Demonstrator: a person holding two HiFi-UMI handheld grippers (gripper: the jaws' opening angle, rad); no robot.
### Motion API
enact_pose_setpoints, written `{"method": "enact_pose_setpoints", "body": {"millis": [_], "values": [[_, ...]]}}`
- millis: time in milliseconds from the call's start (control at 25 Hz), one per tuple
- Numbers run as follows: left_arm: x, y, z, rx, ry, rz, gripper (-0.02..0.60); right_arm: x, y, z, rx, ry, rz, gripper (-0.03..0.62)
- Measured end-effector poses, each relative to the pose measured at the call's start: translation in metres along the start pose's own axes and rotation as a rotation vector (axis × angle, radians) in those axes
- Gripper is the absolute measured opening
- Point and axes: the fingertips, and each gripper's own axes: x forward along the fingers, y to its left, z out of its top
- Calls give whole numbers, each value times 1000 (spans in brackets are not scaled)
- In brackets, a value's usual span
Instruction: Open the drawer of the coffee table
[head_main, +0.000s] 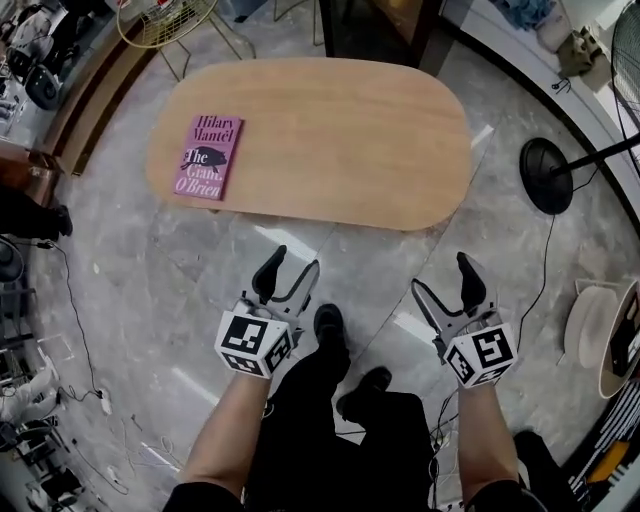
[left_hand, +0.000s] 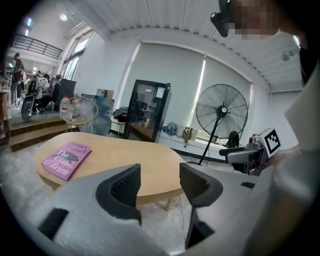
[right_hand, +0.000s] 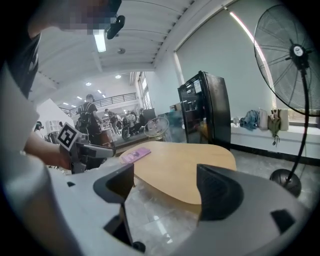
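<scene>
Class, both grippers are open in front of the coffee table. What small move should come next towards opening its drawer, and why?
Probably bring the right gripper down and forward to the near edge of the coffee table. Both it and the left gripper are open, empty and short of the table, and no drawer front or handle shows.

Bright, even: daylight through blinds (left_hand: 170, 75), plus ceiling lamp (right_hand: 100, 42). Pale glare streaks on polished floor (head_main: 150, 290). Heavy fisheye bending, dark corners in both gripper views. Mostly sharp.
</scene>
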Motion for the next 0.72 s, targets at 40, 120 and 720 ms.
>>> {"method": "enact_pose_setpoints", "body": {"millis": [40,120,720], "values": [[7,3,-13,6,8,2,249,5,-5,-10,-5,3,-2,377],[22,12,-40,25,23,4,249,15,-15,-34,-10,14,-12,370],[100,121,-173,119,1,38,250,93,-85,-168,-28,-80,-90,341]]}}
